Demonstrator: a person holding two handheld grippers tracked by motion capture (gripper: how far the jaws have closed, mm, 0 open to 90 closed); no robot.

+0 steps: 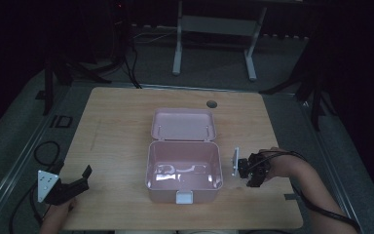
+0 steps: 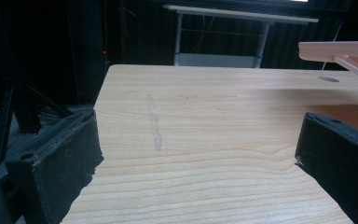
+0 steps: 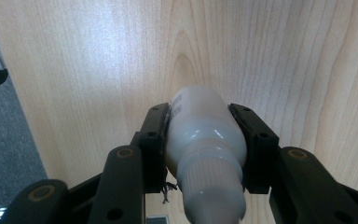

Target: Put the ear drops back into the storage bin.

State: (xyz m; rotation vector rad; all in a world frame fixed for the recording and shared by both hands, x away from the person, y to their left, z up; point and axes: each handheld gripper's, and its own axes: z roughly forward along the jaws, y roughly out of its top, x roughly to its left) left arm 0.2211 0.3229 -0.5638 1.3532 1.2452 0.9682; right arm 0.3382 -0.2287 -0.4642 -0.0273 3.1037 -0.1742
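White plastic bottle [image 3: 205, 135] with a ribbed cap, shown in the right gripper view clamped between the two black jaws of the right gripper [image 3: 204, 140]; both pads press against the sides of the bottle's body, the cap end points toward the camera, and a printed label runs along one side. Beneath the bottle lies the light wooden table [image 3: 98, 70]; whether the bottle touches it cannot be told. In the high view the right gripper [image 1: 249, 169] is held over the table just to the right of the pink box [image 1: 184, 171], whose lid [image 1: 183, 125] stands swung open behind it; the person's right hand [image 1: 280, 165] comes in from the lower right, with a black cable trailing along the forearm. A white latch [image 1: 184, 197] sits at the middle of the box's near wall. Left gripper [image 1: 73, 187] rests near the table's lower left corner, well apart from the box, its jaws spread wide with nothing between them; in the left gripper view a faint scratch mark [image 2: 154, 123] crosses the bare wood ahead of it.
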